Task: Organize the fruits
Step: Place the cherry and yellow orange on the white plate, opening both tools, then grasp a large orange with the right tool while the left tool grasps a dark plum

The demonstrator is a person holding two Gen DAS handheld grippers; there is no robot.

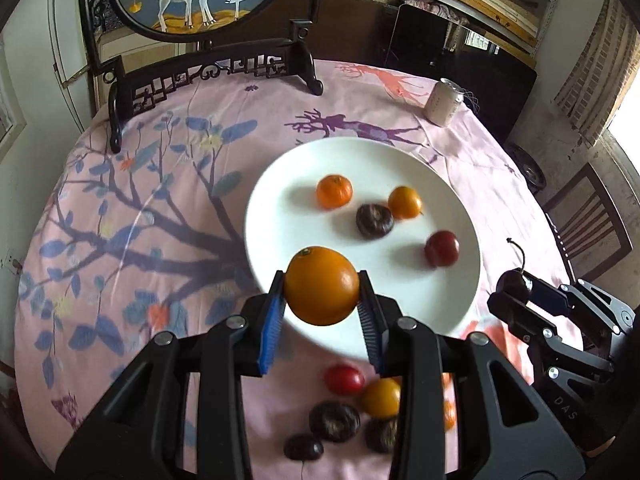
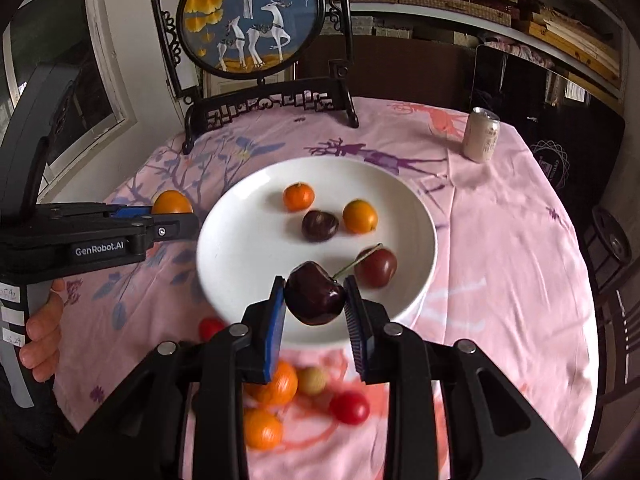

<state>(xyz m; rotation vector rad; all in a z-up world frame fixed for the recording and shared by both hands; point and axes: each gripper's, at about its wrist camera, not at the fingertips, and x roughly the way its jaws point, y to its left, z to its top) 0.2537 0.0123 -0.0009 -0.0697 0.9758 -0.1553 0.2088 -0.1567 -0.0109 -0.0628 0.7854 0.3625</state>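
In the left wrist view the left gripper (image 1: 322,288), low centre, is clamped on an orange fruit (image 1: 321,285) hanging over the near rim of the white plate (image 1: 280,184), which lies straight ahead. In the right wrist view the right gripper (image 2: 314,294) grips a dark cherry (image 2: 315,298), stem pointing upper right, likewise poised over the plate's near edge.

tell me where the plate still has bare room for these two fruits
The plate's left half is bare, from its rim to the tangerine and dark plum. The right side is crowded: orange fruit and red plum sit close together.
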